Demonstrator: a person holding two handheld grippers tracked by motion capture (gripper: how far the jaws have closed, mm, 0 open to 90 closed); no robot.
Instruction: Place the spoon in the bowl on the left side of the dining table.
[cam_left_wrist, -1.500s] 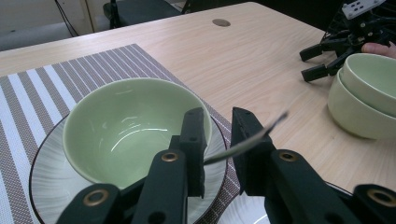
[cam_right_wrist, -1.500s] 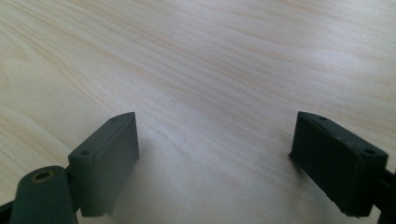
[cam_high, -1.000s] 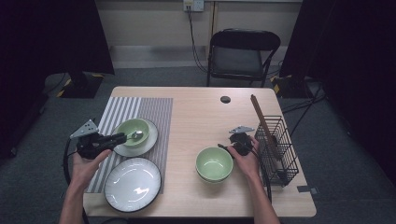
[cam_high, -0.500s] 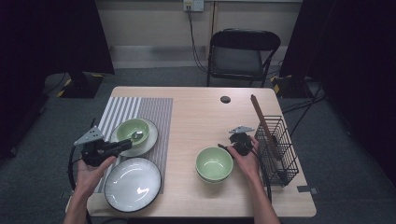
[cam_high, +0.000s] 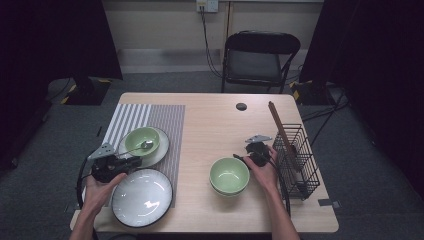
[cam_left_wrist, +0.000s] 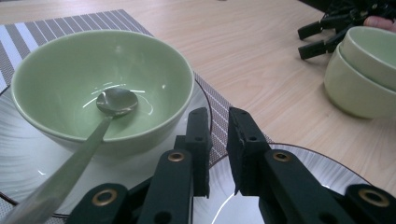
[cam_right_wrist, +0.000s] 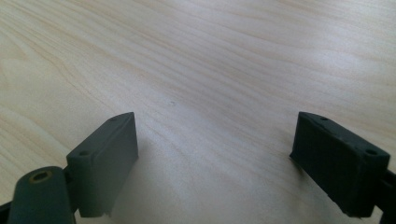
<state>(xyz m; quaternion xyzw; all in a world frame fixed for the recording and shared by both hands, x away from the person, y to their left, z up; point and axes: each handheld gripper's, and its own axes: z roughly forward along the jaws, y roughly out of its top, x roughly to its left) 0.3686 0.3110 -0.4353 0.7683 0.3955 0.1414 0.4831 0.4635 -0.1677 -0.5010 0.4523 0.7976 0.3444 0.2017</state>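
High view: left gripper (cam_high: 131, 163) sits at the table's seven o'clock, jaws nearly closed on nothing.
To lift the spoon (cam_left_wrist: 79, 147), I'd say open wider and come squarely across its handle. It is slim, shiny metal, lying in the green bowl (cam_left_wrist: 100, 81) on a white plate (cam_left_wrist: 23, 158). Right gripper (cam_right_wrist: 215, 163) gapes wide over bare table (cam_right_wrist: 210, 56).

Three green bowls — one (cam_high: 142, 140) on a plate, two stacked (cam_high: 229, 176) on the bare table. Two white plates — one (cam_high: 159, 152) under the single bowl, one (cam_high: 142, 198) bare. One spoon (cam_high: 135, 148), one striped placemat (cam_high: 150, 117), one wire rack (cam_high: 299, 160), one folding chair (cam_high: 259, 57), two grippers (cam_high: 131, 164) (cam_high: 240, 159).
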